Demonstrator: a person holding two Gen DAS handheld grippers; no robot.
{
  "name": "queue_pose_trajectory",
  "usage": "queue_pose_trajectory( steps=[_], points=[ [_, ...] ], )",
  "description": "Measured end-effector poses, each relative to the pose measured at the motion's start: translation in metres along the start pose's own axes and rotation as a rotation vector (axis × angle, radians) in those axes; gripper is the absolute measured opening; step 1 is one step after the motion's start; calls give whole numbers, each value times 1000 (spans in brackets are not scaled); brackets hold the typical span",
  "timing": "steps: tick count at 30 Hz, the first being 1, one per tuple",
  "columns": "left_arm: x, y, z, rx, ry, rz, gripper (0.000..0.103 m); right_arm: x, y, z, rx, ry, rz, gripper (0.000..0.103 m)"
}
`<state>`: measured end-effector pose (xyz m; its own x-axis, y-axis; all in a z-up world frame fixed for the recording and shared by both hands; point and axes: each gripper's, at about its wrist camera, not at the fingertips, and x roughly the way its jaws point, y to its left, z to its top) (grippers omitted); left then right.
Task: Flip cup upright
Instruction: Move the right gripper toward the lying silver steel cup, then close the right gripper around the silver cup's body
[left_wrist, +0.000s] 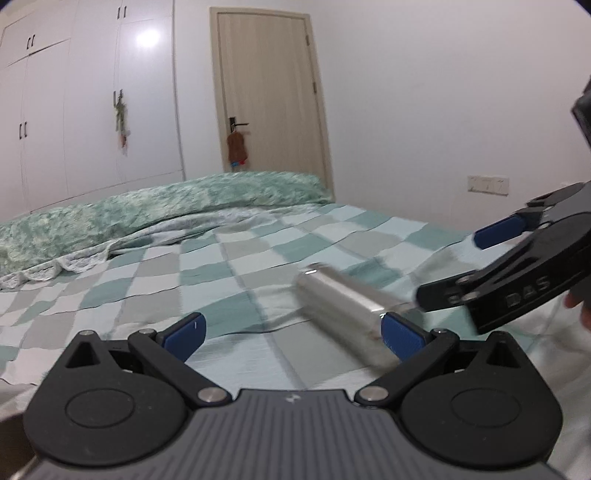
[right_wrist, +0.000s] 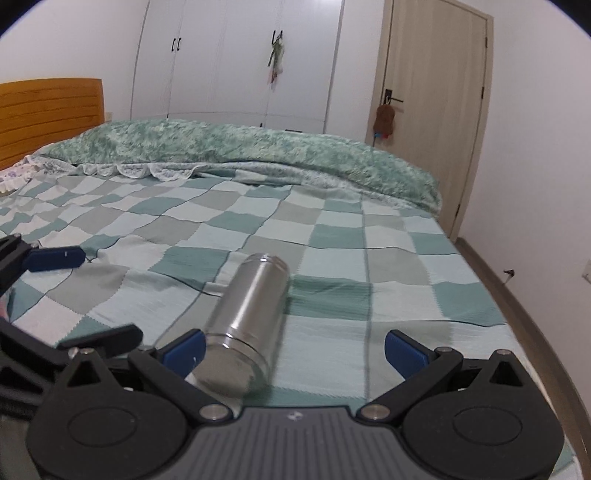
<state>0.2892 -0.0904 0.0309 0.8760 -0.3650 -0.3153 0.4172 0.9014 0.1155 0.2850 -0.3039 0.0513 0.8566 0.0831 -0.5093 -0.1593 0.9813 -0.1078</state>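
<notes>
A silver steel cup (right_wrist: 248, 317) lies on its side on the checkered bed sheet (right_wrist: 332, 236). In the right wrist view it lies between the wide-open jaws of my right gripper (right_wrist: 293, 349), close to the left blue pad (right_wrist: 184, 349). In the left wrist view the cup (left_wrist: 343, 310) is blurred and lies by the right blue pad (left_wrist: 402, 338) of my open left gripper (left_wrist: 293, 334). The right gripper (left_wrist: 517, 266) comes in from the right, open around the cup's near end. Neither gripper holds the cup.
A green fluffy blanket (right_wrist: 258, 151) lies across the far side of the bed. A wooden headboard (right_wrist: 48, 110) is at the left. White wardrobes (right_wrist: 240, 59) and a door (right_wrist: 432, 103) stand behind. The bed's right edge (right_wrist: 491, 273) drops to the floor.
</notes>
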Motion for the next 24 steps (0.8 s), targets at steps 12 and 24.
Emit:
queue_pose_trajectory(
  steps=[12,24],
  points=[
    [25,52,-2,187,46,-113,103,61,35,28,46,141,-22,103],
    [57,95,-12,80,121,-145,103,122,32,32,123,281,-22,94]
  ],
)
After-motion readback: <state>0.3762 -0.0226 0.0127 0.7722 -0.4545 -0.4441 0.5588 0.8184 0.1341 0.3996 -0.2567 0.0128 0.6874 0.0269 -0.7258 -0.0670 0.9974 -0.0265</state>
